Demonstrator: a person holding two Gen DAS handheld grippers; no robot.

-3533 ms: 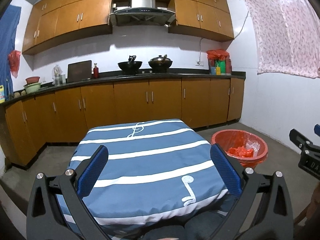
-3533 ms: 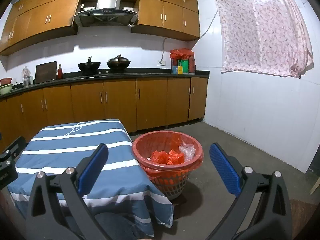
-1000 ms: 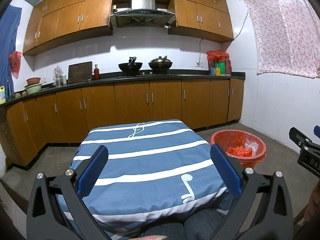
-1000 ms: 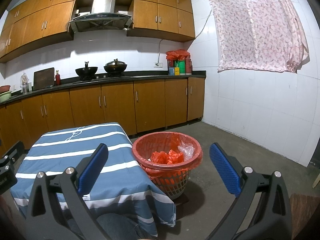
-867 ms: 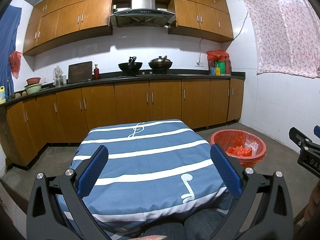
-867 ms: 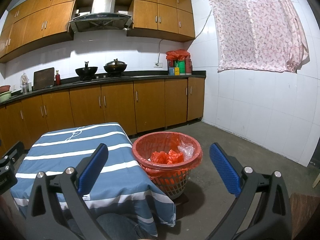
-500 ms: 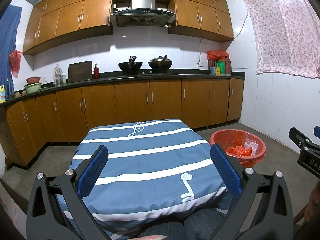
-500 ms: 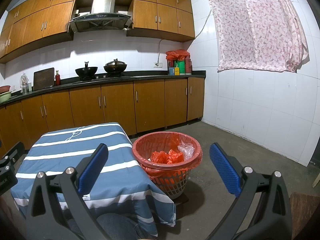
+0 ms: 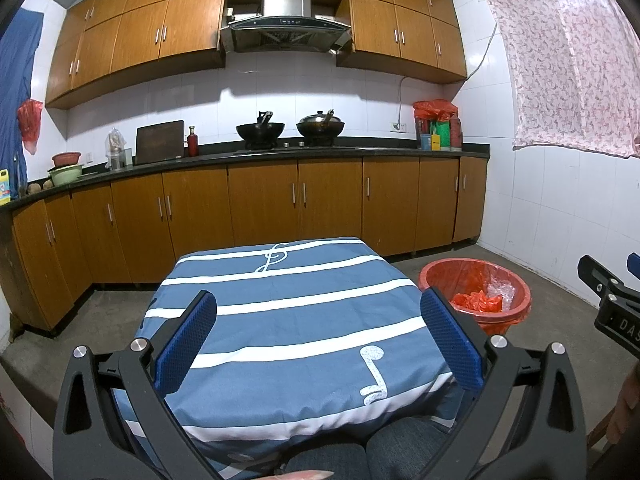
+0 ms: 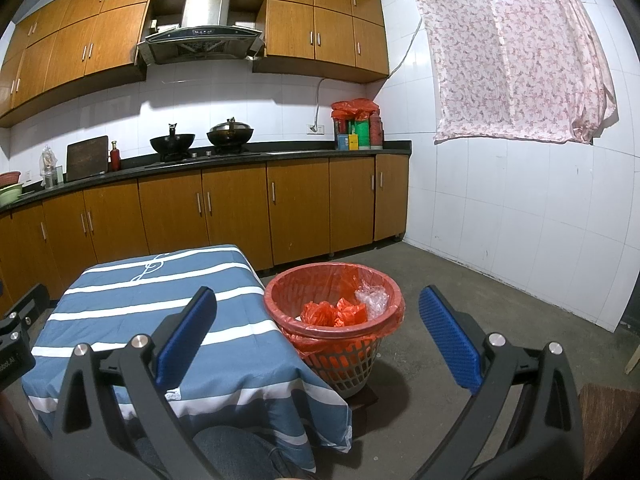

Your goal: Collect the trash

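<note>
A red-lined trash basket (image 10: 334, 332) stands on the floor right of the table, holding crumpled red bags (image 10: 334, 314) and a clear plastic wrapper (image 10: 372, 298). It also shows in the left wrist view (image 9: 476, 292). My left gripper (image 9: 318, 334) is open and empty, held above the near edge of the blue striped tablecloth (image 9: 296, 320). My right gripper (image 10: 316, 334) is open and empty, held in front of the basket. No trash shows on the tablecloth.
The small table (image 10: 160, 300) stands in a kitchen with brown cabinets (image 9: 260, 204) along the back wall. Woks (image 9: 260, 130) sit on the counter. A white tiled wall (image 10: 520, 220) is at the right. Bare concrete floor (image 10: 460, 280) surrounds the basket.
Both grippers have stayed open and nearly still; the views have only shifted slightly.
</note>
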